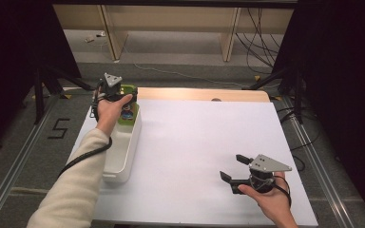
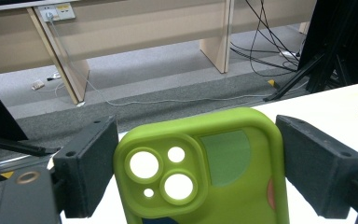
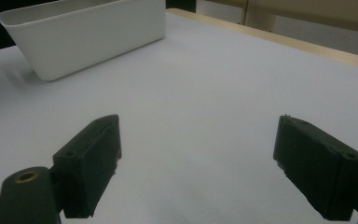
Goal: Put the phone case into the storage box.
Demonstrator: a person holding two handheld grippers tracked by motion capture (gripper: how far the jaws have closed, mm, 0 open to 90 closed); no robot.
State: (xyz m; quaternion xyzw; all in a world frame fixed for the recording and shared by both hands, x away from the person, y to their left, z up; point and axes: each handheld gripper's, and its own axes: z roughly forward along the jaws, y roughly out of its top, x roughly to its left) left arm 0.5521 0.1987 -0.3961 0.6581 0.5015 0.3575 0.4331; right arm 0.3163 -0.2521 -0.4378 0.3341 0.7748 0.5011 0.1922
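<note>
A green phone case (image 2: 214,177) with round camera cutouts stands upright between the jaws of my left gripper (image 2: 198,154). The jaws are spread wide, one close against each side of the case. In the high view the left gripper (image 1: 119,92) hangs over the far end of a white bin (image 1: 119,156), where the green case (image 1: 125,118) pokes out. My right gripper (image 1: 232,166) rests low over the white table at the near right, open, with nothing between its fingers. It appears again in its own view as the right gripper (image 3: 198,140).
The long white bin (image 3: 88,37) lies along the table's left edge. A white sheet (image 1: 195,142) covers the table, with a wooden strip (image 1: 204,94) at the far edge. Cables and dark stands crowd the floor beyond.
</note>
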